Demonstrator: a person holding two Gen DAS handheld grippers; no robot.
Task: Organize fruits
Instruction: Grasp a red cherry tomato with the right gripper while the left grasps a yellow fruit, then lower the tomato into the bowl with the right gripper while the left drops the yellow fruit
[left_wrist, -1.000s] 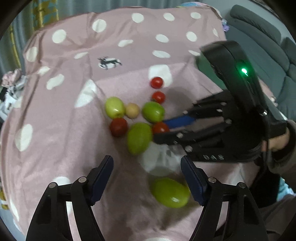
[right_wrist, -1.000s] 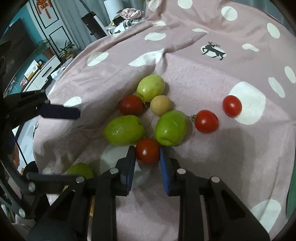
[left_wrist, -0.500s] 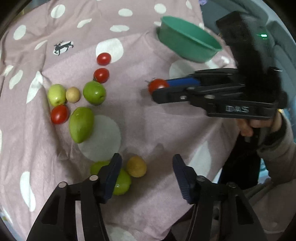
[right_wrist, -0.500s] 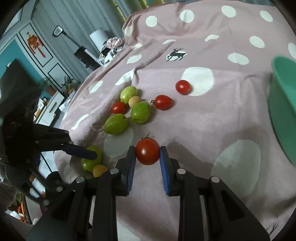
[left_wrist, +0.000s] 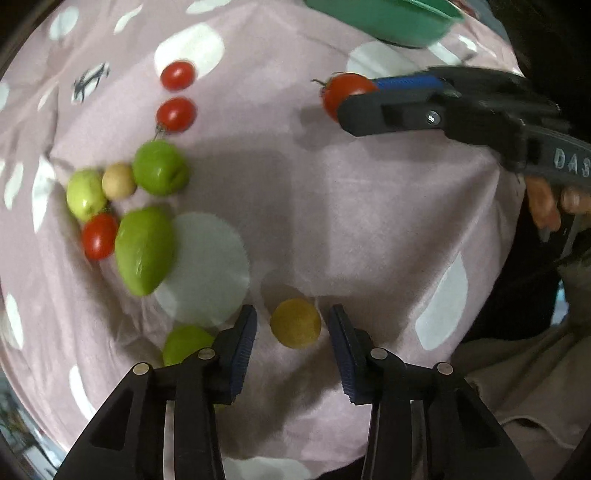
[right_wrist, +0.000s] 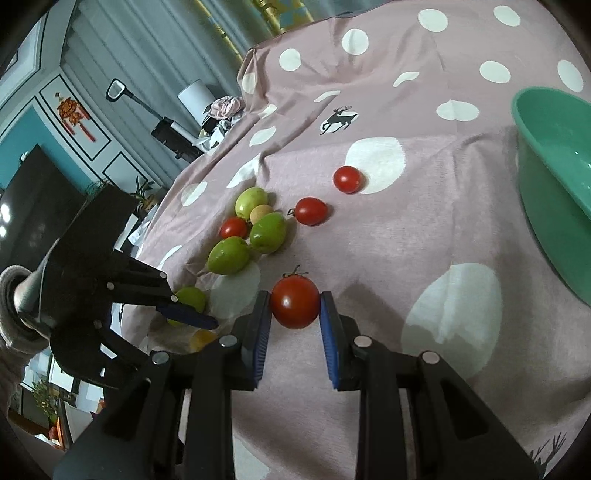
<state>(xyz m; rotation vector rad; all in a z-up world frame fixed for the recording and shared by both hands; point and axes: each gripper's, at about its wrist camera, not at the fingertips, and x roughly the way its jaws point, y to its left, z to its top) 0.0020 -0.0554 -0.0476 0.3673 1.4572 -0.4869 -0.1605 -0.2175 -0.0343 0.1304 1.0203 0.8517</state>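
While a yellow fruit (left_wrist: 295, 323) lies between them, the left gripper's (left_wrist: 291, 349) spread fingers touch nothing, bottom center. Right wrist view: the right gripper (right_wrist: 295, 325) clamps a red tomato (right_wrist: 294, 302) (stem up), green bowl (right_wrist: 550, 192) far right.

I count four red tomatoes: one (right_wrist: 294, 302) between the pads of my right hand-held gripper (right_wrist: 295, 325), one (right_wrist: 234, 227) in the cluster, and two more (right_wrist: 311, 211) (right_wrist: 347, 179) toward the far edge of the dotted cloth (right_wrist: 424, 229). There are four green fruits (left_wrist: 160, 167) (left_wrist: 85, 193) (left_wrist: 143, 250) (left_wrist: 186, 343) and two small yellowish round ones (left_wrist: 118, 181) (left_wrist: 295, 323). I see one green bowl (right_wrist: 554, 177) and my two hand-held grippers, the left one (left_wrist: 291, 347) included.
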